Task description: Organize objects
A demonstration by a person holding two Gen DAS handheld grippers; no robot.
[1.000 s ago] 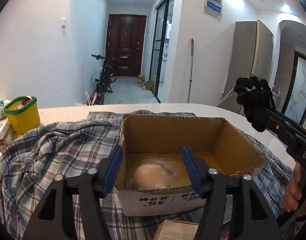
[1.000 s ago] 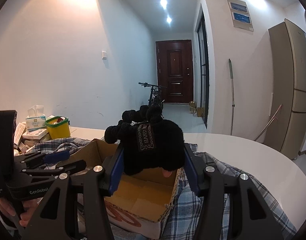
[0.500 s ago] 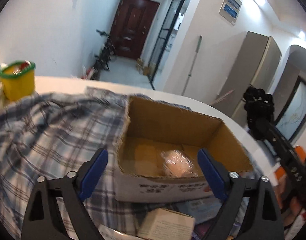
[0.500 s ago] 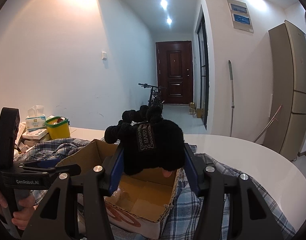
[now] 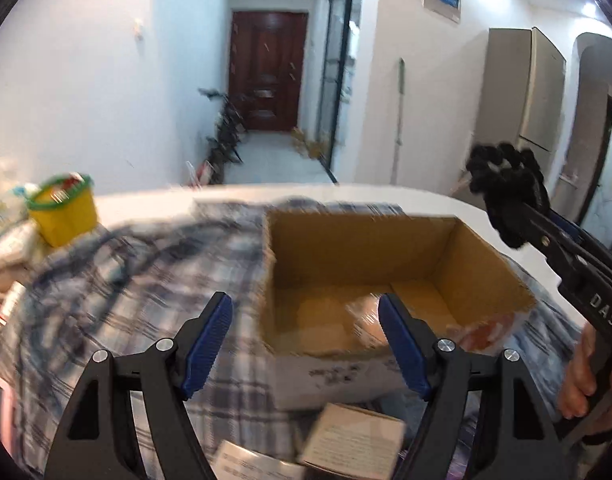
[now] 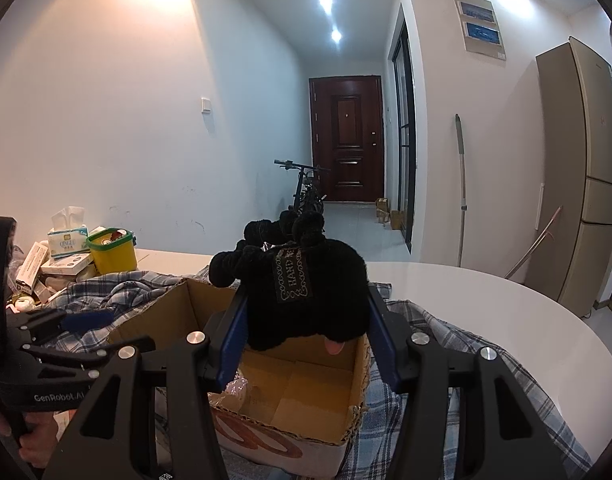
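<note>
Black and fuzzy, the plush toy [image 6: 306, 296] sits pinched in our right gripper [image 6: 306, 344] above the cardboard box [image 6: 306, 392]. We should lower it inside before letting go, clear of the wrapped item [image 5: 366, 320] on the floor. Our left gripper [image 5: 306, 340] is closing on nothing.
</note>
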